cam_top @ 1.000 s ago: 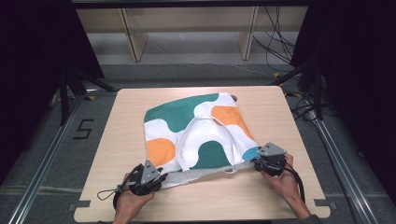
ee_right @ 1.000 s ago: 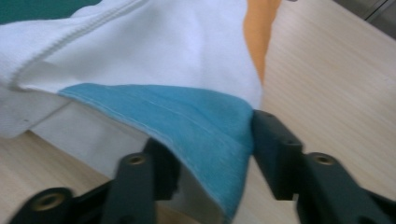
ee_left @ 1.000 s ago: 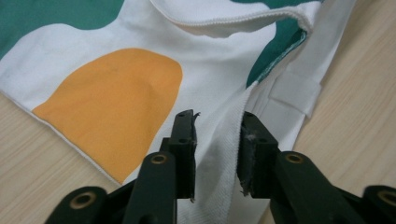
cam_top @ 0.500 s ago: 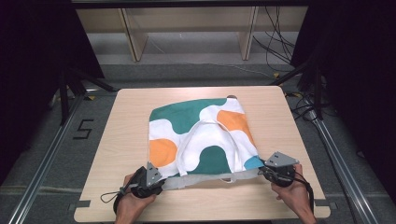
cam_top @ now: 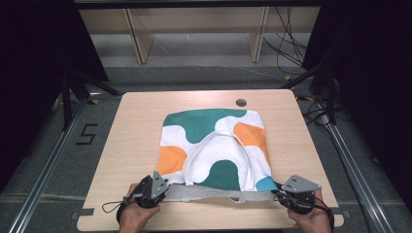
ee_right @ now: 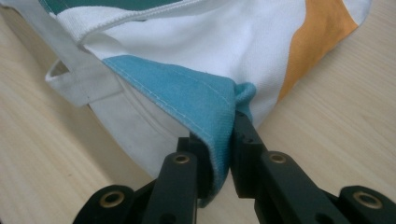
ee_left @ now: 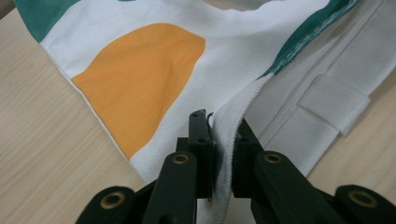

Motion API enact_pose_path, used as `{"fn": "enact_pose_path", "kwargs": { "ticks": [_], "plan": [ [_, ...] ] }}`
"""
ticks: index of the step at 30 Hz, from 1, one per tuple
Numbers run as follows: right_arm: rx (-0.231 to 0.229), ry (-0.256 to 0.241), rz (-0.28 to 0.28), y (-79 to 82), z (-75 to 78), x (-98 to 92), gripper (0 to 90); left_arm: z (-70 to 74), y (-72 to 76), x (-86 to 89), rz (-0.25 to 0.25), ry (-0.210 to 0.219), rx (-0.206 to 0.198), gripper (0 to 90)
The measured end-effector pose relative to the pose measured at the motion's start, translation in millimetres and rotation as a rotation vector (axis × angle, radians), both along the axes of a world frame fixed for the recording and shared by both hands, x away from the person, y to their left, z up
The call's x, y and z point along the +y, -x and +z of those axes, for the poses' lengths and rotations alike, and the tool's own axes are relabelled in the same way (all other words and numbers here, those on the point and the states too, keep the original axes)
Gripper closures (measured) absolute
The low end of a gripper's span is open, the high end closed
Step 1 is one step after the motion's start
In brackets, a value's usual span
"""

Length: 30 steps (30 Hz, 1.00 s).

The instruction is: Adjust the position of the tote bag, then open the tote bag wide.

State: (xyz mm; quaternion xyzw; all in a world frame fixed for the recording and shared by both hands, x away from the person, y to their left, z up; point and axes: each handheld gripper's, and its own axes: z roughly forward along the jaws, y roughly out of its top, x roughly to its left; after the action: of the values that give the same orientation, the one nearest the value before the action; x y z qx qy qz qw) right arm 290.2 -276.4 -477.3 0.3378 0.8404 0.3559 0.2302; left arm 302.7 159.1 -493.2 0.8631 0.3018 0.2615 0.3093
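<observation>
A cloth tote bag (cam_top: 214, 145) with green, orange, white and blue patches lies flat on the wooden table (cam_top: 131, 126), its white straps (cam_top: 194, 158) folded over its middle. My left gripper (cam_top: 163, 189) is shut on the bag's near left corner; in the left gripper view the white hem (ee_left: 224, 140) is pinched between the jaws beside an orange patch (ee_left: 140, 79). My right gripper (cam_top: 279, 194) is shut on the near right corner, where the blue fabric (ee_right: 201, 98) sits between the jaws. The bag's near edge is stretched between both grippers close to the table's front edge.
A round cable hole (cam_top: 240, 102) sits in the table behind the bag. Metal rails (cam_top: 43, 170) run along both sides on the floor, with a "5" mark (cam_top: 86, 134) at left. Wooden shelf legs (cam_top: 138, 41) and cables (cam_top: 286, 48) stand beyond the far edge.
Both grippers have pulled the bag's near edge toward the person and spread apart. The bag went from rumpled and skewed to flat and squared on the table.
</observation>
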Motion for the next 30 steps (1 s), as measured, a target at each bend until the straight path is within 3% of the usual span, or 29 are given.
{"fn": "enact_pose_path", "kwargs": {
  "ticks": [4, 17, 19, 24, 27, 28, 29, 30],
  "plan": [
    [0.007, -0.043, -0.003, 4.9, -1.4, -6.6, 81.3, 0.7, 2.2, -1.6, -0.013, 0.013, 0.002, 82.7],
    [0.008, -0.082, -0.012, 4.8, 0.6, -7.9, 81.1, 3.5, 1.1, 1.9, -0.007, 0.069, 0.01, 82.0],
    [-0.008, -0.086, -0.016, 4.1, 0.5, -8.3, 81.2, 3.7, 1.6, 1.9, -0.004, 0.069, 0.013, 81.9],
    [-0.019, -0.101, 0.002, 2.1, 2.3, -9.3, 81.4, 6.8, 2.7, 2.9, -0.009, 0.066, 0.007, 82.4],
    [-0.023, -0.107, -0.017, 2.8, 3.7, -10.4, 81.5, 8.8, 2.6, 2.3, -0.006, 0.102, -0.001, 83.3],
    [-0.032, -0.106, -0.013, 2.1, 3.8, -11.5, 81.5, 11.0, 2.8, 3.5, -0.014, 0.074, -0.004, 83.8],
    [-0.031, -0.111, -0.014, 2.3, 4.4, -11.8, 81.6, 11.6, 3.1, 3.2, -0.018, 0.073, -0.002, 84.2],
    [-0.035, -0.111, -0.019, 2.0, 5.9, -12.1, 81.9, 10.3, 3.5, 1.3, -0.004, 0.102, -0.019, 84.9]
  ]
}}
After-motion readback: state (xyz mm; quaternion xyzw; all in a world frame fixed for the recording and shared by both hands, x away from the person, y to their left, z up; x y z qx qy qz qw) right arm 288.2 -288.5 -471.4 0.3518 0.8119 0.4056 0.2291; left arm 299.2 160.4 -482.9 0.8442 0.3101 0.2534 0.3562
